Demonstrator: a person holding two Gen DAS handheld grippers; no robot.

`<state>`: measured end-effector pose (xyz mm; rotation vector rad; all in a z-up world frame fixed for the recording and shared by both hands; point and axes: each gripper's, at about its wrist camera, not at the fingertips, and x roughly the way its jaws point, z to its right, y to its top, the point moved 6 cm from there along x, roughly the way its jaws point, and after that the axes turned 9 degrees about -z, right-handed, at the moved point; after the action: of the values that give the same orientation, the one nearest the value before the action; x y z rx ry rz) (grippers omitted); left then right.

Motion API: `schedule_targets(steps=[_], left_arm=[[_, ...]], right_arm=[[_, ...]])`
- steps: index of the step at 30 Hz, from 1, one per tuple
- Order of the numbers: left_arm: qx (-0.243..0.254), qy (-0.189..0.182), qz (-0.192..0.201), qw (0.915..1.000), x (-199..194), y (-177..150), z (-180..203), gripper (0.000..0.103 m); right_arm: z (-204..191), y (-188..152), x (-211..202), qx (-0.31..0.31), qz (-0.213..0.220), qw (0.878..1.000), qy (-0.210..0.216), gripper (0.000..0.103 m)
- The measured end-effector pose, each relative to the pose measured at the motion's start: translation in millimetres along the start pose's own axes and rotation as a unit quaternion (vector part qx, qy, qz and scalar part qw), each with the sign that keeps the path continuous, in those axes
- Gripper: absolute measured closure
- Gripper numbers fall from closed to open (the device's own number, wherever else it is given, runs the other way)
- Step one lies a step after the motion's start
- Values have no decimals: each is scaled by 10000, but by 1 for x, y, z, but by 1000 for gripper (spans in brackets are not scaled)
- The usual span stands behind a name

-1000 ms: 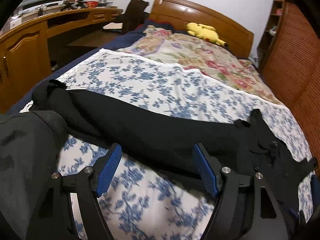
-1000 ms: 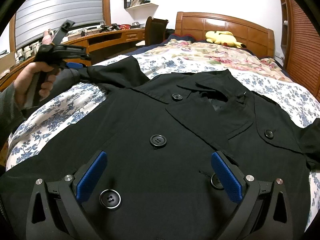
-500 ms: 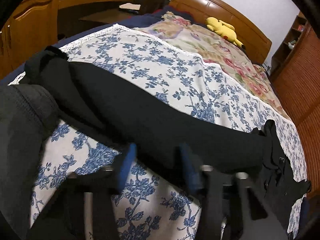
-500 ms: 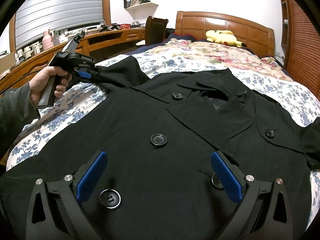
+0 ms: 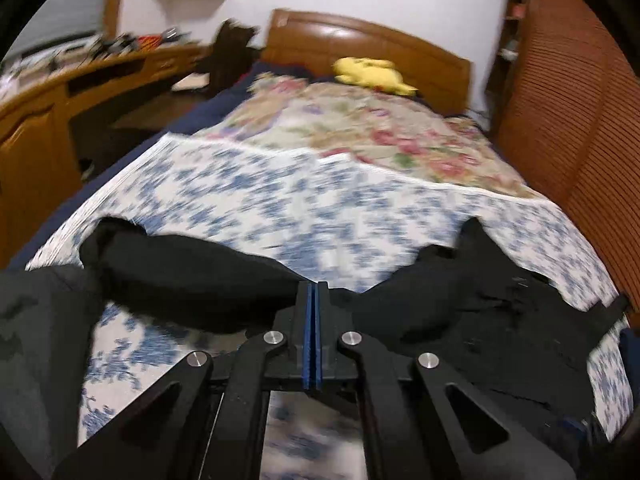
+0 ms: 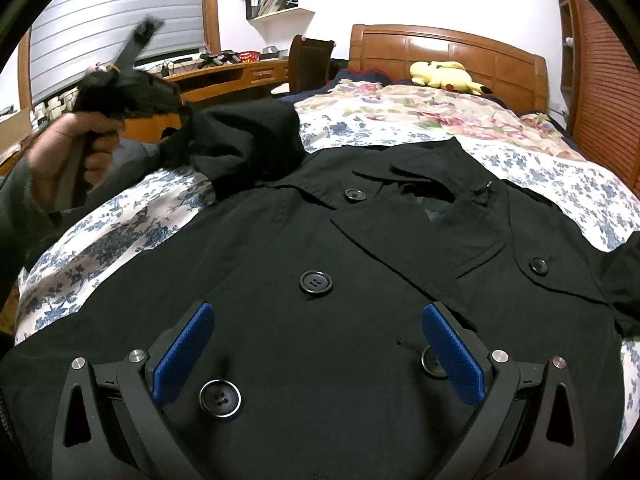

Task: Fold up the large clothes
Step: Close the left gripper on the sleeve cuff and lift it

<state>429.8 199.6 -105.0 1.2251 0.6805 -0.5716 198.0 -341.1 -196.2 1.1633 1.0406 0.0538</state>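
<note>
A black double-breasted coat lies face up on the bed. My left gripper is shut, its blue pads pinching the middle of the coat's sleeve, which sags to both sides of the grip. In the right wrist view a hand holds that left gripper up at the left, and the sleeve hangs bunched from it, off the bedspread. My right gripper stands open low over the coat front, with nothing pressed between its fingers and black buttons on the cloth beneath.
A blue-flowered bedspread covers the near bed and a rose-patterned quilt lies beyond it. A yellow plush toy rests by the wooden headboard. A wooden desk runs along the left, and a slatted wooden wall along the right.
My left gripper shut on the sleeve and rose, pulling the sleeve up off the bedspread toward the coat. The right gripper stayed still and open.
</note>
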Motion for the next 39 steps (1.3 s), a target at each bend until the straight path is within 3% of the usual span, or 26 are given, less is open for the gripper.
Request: schedule_targets(steps=[5, 11, 12, 13, 15, 18, 20, 22, 32, 39], left_arm=[[698, -501, 21, 9963, -31, -15, 80, 102], [1190, -364, 77, 9922, -59, -43, 119, 100], [1198, -351, 85, 9921, -63, -45, 119, 90], [1187, -370, 113, 9922, -67, -47, 117, 79], [1129, -384, 187, 9927, -73, -49, 110, 70], [1094, -212, 262, 9934, -74, -51, 96, 68], [1001, -232, 178, 9945, -67, -50, 80, 59], [874, -155, 124, 9960, -57, -47, 64, 40], [239, 567, -357, 9975, 33, -25, -23, 40], [-113, 981, -457, 9941, 72, -16, -67, 40]], right_arm=[[3, 1, -1, 140, 47, 9999, 44, 0], [6, 0, -1, 303, 102, 9994, 113, 0], [7, 0, 0, 308, 107, 9994, 114, 0], [6, 0, 0, 304, 106, 9994, 111, 0], [3, 0, 2, 278, 108, 9995, 93, 0], [2, 0, 2, 245, 109, 9996, 74, 0], [1, -1, 3, 237, 94, 9997, 70, 0], [3, -1, 2, 236, 78, 9997, 74, 0], [2, -1, 2, 168, 11, 9998, 74, 0], [2, -2, 1, 127, 1, 9999, 84, 0]])
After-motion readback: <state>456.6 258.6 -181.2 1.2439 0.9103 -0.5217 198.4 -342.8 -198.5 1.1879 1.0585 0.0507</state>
